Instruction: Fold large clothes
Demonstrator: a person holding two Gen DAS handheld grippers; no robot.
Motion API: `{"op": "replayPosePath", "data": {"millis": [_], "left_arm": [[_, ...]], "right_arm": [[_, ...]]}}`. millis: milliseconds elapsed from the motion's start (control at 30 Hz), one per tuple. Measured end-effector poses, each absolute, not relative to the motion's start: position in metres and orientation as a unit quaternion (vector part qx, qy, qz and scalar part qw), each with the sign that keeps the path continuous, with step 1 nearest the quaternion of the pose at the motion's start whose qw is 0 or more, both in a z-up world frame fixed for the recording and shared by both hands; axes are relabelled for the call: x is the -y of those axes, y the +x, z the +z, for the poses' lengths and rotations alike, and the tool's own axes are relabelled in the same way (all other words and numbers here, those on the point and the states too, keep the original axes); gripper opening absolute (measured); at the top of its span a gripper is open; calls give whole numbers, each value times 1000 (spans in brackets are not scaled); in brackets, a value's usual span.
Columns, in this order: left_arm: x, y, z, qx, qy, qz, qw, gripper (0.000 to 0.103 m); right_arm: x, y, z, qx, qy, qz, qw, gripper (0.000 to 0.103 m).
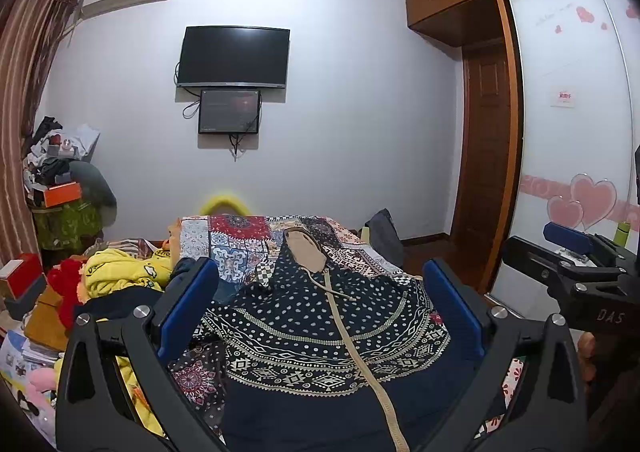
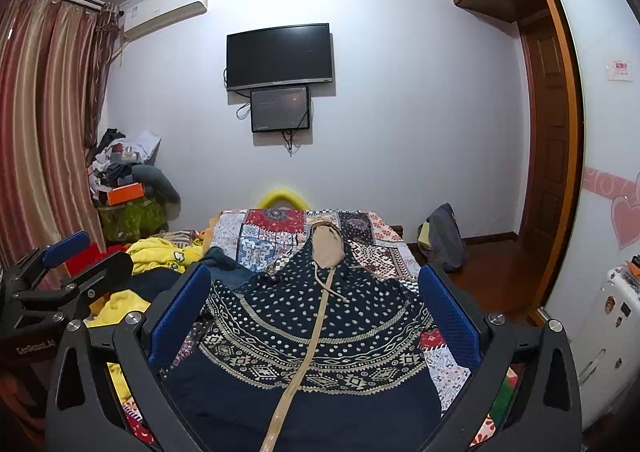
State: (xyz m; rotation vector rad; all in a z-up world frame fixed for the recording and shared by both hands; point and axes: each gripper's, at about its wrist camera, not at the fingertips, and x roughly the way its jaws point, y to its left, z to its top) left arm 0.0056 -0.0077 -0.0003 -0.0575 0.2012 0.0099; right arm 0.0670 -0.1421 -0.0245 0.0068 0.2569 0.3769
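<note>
The bed, covered by a multicoloured patchwork quilt (image 1: 240, 240), serves as the work surface; its flat spread suits laying a garment out for folding. The task item, a navy hooded jacket with white dots, geometric bands and a tan zip (image 2: 312, 332), lies face up along the middle of the quilt, zip closed, tan-lined hood (image 2: 328, 248) pointing toward the far wall. This layout appears to be the starting position: no fold is visible yet.

The left gripper (image 1: 320, 316), a black frame with blue pads, hangs above the near part of the jacket with jaws spread wide and nothing between them. The right gripper (image 2: 316, 316), of the same build, is held likewise, wide apart and empty. Both sit side by side, each visible at the edge of the other's view, probably to start on opposite edges.

A crumpled yellow fleece garment (image 1: 120, 272) lies on the left, beside the jacket.

The jacket's hem is cut off by the lower frame edge. The sleeves cannot be made out clearly; the left one seems bunched beneath the gripper frame.
</note>
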Motion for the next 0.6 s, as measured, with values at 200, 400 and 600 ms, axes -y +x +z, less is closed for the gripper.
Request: {"op": "replayPosePath", "data": {"millis": [200, 400, 600], "left_arm": [[9, 6, -2, -102, -28, 4, 994, 103], [10, 5, -3, -101, -25, 2, 995, 103], [11, 5, -4, -102, -25, 2, 995, 103]], "right_arm": [[141, 67, -25, -129, 3, 187, 974, 103], [142, 69, -24, -132, 2, 187, 973, 103], [142, 70, -24, -132, 2, 188, 973, 103]]}}
